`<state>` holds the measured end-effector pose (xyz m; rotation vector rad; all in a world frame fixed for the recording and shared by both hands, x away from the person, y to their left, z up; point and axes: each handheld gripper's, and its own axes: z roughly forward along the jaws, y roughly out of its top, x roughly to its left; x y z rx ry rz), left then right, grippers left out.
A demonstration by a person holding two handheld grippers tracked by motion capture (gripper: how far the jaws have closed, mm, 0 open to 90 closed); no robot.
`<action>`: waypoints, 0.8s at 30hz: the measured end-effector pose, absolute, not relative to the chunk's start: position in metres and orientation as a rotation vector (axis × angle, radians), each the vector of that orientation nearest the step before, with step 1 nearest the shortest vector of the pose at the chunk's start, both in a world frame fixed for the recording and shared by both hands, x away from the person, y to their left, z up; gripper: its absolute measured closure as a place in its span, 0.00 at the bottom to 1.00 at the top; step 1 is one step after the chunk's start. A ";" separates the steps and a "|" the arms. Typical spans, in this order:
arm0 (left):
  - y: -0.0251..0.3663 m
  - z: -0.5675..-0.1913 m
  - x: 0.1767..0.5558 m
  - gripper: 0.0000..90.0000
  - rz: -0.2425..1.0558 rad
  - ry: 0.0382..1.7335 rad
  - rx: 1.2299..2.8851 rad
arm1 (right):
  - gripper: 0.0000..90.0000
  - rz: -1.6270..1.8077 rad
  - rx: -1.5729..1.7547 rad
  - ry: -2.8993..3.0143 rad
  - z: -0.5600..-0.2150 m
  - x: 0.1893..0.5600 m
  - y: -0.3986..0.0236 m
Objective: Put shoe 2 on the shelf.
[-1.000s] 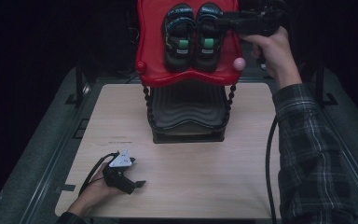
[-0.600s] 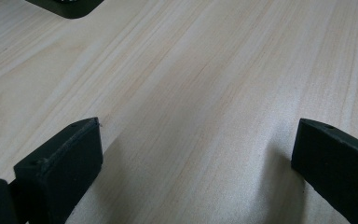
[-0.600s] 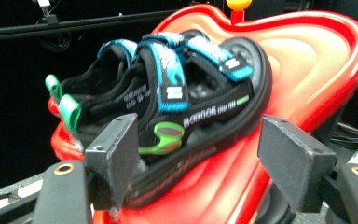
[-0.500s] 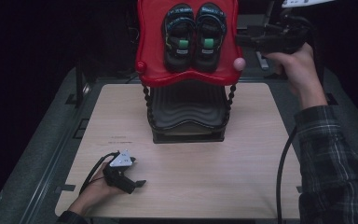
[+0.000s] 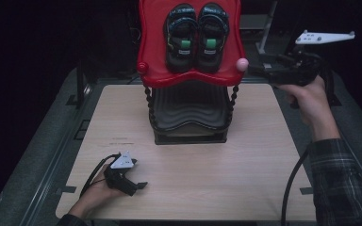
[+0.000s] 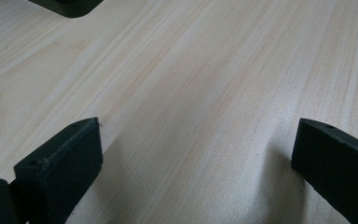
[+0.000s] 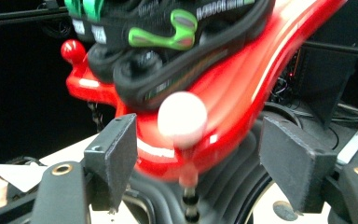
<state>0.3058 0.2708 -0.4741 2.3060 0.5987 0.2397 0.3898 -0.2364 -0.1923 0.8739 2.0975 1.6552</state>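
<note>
resting on red tray [image 5: 147, 47], black sandals [image 5: 197, 35]

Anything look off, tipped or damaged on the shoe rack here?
Nothing stands out. The pair of sandals sits side by side on the red top shelf; the black shelf below holds nothing, and the rack stands upright.
</note>
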 end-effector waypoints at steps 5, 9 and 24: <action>0.271 -0.474 0.306 0.02 0.239 0.597 2.309 | 0.31 1.663 0.894 2.095 -0.214 0.379 -0.246; 0.271 -0.474 0.306 0.02 0.241 0.596 2.311 | 0.31 1.643 0.919 2.112 -0.234 0.370 -0.251; 0.271 -0.474 0.306 0.02 0.241 0.601 2.304 | 0.29 1.566 1.055 2.154 -0.319 0.343 -0.269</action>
